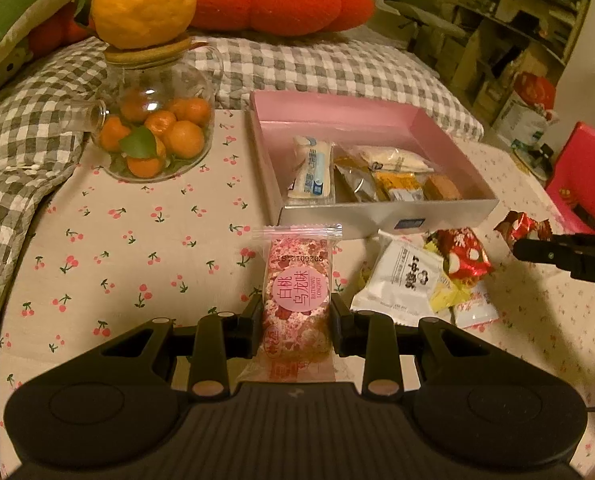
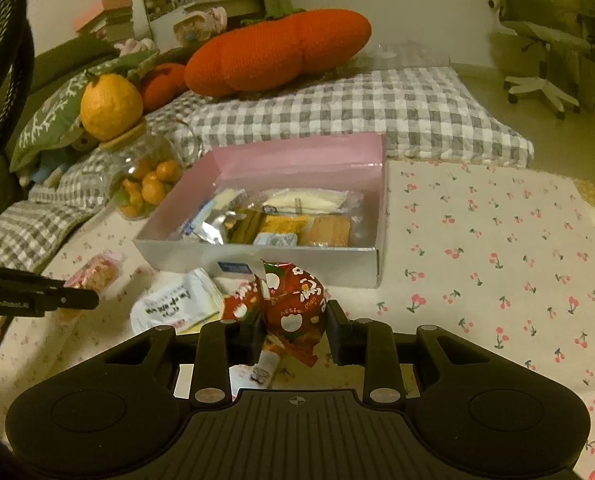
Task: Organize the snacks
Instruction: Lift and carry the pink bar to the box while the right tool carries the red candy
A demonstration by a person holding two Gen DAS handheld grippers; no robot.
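Fingers of the left gripper (image 1: 296,316) are clamping the pink bar (image 1: 297,300); right gripper (image 2: 293,330) is pinching the red packet (image 2: 293,304) – crinkly wrappers risk slipping short of the box (image 1: 437,210).

I see a pink snack bar (image 1: 297,300) standing upright, squeezed in my left claw (image 1: 296,320). My right claw (image 2: 293,330) pinches a red packet (image 2: 293,304). A white packet (image 2: 173,304) lies near the pink box (image 2: 297,156) with snacks inside.

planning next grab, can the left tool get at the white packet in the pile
Probably not yet: the left tool is shut on the pink snack bar. The white packet lies uncovered beside it.
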